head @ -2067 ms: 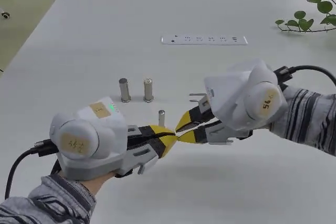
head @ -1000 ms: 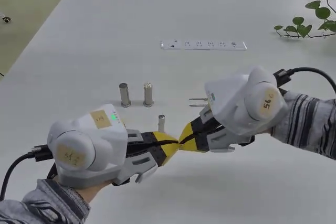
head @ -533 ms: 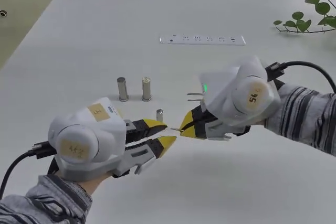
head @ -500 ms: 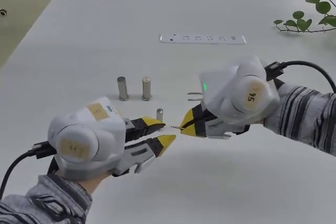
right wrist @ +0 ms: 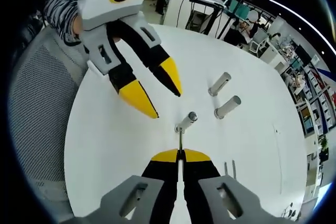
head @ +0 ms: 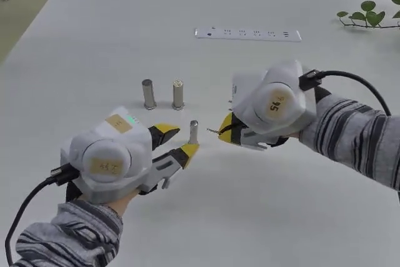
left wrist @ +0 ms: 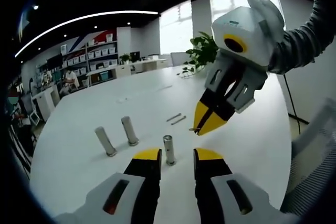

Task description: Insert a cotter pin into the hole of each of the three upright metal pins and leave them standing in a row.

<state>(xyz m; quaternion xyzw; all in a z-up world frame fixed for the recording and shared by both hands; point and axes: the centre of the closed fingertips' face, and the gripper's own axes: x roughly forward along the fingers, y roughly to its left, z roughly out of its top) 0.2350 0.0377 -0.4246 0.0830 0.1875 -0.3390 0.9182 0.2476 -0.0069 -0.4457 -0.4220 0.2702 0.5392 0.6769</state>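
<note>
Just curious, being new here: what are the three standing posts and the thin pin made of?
The posts look like bare metal, probably steel: silver-grey, dull sheen, brighter tops. The thin pin, pinched in the right gripper, looks like metal wire, though too slight to be sure.

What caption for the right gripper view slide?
Right gripper, shut on a cotter pin, aims it at the nearest metal pin; open left gripper hovers nearby.

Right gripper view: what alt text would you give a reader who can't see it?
The right gripper, shut on a cotter pin, aims it at the nearest metal pin on a white table. The left gripper hangs open beside it; two more pins stand behind.
</note>
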